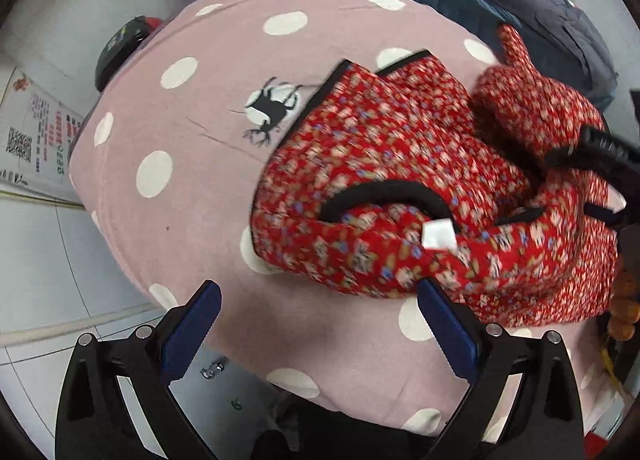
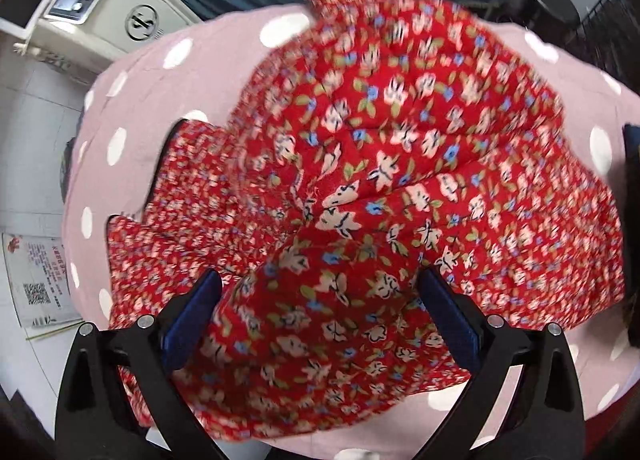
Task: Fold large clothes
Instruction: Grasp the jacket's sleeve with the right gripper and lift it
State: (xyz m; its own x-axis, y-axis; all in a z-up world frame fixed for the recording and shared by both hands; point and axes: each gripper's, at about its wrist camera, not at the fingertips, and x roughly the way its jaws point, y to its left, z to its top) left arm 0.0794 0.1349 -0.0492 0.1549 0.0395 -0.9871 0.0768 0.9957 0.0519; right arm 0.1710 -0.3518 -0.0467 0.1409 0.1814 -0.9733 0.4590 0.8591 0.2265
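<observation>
Left hand-held gripper (image 1: 318, 324) spread wide; red floral garment (image 1: 420, 195) bunched, axis unclear.

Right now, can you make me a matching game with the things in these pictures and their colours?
Things:
1. quilted flower-print garment
2. dotted cloth table cover
3. small square fabric label
4. left tool's grip pads

Colours:
A. white
B. dark blue
C. red
D. pale pink with white dots

Pairs: 1-C, 2-D, 3-A, 4-B
</observation>
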